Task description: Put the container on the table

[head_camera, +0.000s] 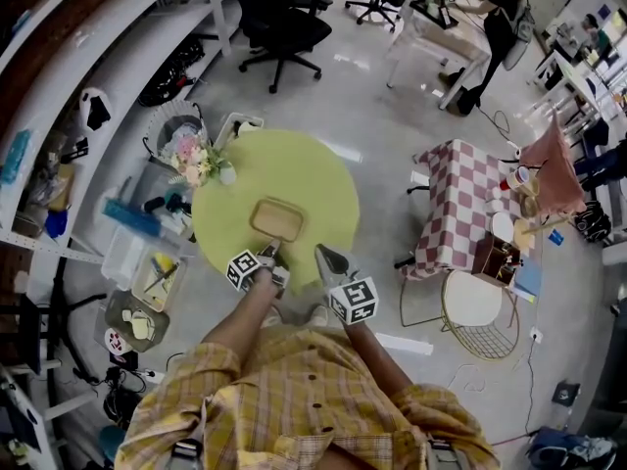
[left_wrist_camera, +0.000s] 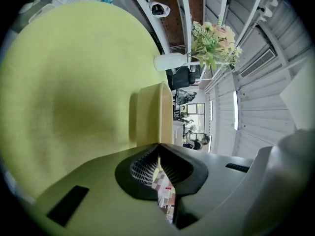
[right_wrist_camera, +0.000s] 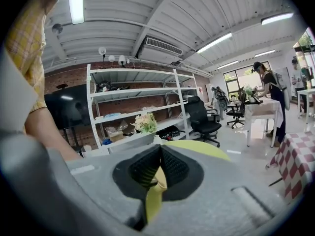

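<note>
A shallow tan rectangular container (head_camera: 276, 219) lies near the middle of the round yellow-green table (head_camera: 313, 179). My left gripper (head_camera: 269, 250) is at its near edge. In the left gripper view the container (left_wrist_camera: 153, 113) shows edge-on over the table (left_wrist_camera: 64, 92), and the jaws of the left gripper (left_wrist_camera: 158, 145) are closed on its near wall. My right gripper (head_camera: 323, 255) hovers over the table's near edge, to the right of the container and apart from it. In the right gripper view its jaws (right_wrist_camera: 158, 149) meet with nothing between them.
A white vase of flowers (head_camera: 194, 160) stands at the table's left rim. White shelves and floor bins (head_camera: 137, 262) crowd the left side. A checked-cloth table (head_camera: 456, 209) and a wire chair (head_camera: 475, 311) stand to the right, and an office chair (head_camera: 284, 23) is beyond.
</note>
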Demonstrator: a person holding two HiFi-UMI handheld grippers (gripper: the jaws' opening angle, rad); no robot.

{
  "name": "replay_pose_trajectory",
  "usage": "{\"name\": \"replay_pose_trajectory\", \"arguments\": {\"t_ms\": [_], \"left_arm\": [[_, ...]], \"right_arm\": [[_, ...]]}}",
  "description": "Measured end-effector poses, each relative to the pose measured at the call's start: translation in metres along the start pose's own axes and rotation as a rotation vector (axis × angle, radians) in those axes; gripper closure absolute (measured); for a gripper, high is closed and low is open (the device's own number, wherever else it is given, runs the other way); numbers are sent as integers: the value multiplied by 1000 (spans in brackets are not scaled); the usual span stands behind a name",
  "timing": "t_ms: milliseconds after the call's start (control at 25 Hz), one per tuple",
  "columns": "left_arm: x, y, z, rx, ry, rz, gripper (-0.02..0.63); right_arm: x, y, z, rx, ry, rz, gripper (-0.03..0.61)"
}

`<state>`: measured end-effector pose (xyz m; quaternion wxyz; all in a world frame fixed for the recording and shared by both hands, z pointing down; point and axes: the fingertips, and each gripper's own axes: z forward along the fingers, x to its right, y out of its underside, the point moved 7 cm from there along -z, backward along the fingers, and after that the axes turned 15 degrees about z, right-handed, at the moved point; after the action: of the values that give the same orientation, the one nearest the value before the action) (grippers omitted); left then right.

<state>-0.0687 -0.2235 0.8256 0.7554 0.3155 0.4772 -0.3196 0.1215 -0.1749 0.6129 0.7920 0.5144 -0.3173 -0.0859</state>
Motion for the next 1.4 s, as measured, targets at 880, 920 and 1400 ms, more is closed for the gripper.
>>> {"name": "replay_pose_trajectory", "arguments": {"t_ms": [880, 920, 1400], "left_arm": [[-14, 6, 9, -13, 26, -53, 595], [-14, 7, 9, -16, 29, -50, 594], [-20, 13, -1, -33, 1, -38, 495]], "right_arm": [[-2, 4, 1, -21, 4, 11, 580], [-1, 4, 0, -20, 5, 12, 580], [-2, 7, -1, -19, 6, 18, 580]]}}
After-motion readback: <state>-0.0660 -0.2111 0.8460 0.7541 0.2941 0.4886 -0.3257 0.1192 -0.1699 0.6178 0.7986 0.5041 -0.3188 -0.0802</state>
